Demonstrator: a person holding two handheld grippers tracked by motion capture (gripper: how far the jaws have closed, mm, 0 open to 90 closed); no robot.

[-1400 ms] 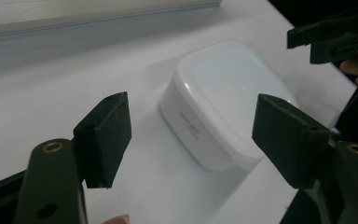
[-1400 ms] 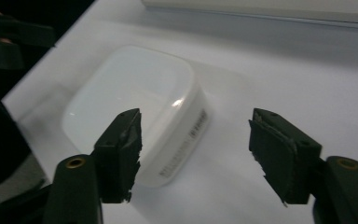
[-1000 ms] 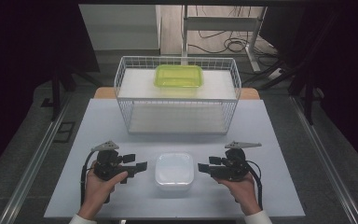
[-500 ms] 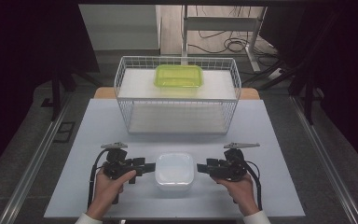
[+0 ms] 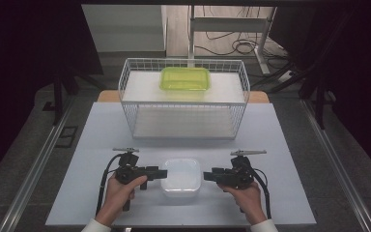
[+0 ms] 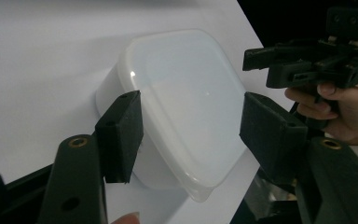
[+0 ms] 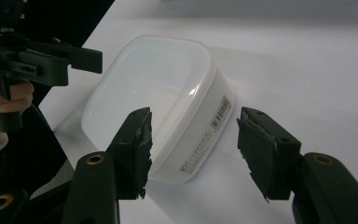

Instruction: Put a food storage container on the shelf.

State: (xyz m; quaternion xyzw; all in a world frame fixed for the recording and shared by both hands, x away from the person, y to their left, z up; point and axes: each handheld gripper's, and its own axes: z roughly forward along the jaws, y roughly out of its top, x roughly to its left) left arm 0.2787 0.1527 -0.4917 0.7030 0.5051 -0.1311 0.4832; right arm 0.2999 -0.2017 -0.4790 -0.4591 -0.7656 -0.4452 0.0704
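The white lidded container [image 5: 181, 177] sits on the worktop [image 5: 96, 140] near its front edge, between the two tools. The left tool [image 5: 158, 172] and right tool [image 5: 208, 175] flank its sides, jaws apart and just been closing (pads not yet pressing it). A wire basket [image 5: 183, 126] stands behind, bearing a green container [image 5: 185, 78].

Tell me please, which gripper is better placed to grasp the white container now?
Left, probably. The left gripper has its jaws either side of the white container, and they have just been closing. The right gripper frames only a corner.
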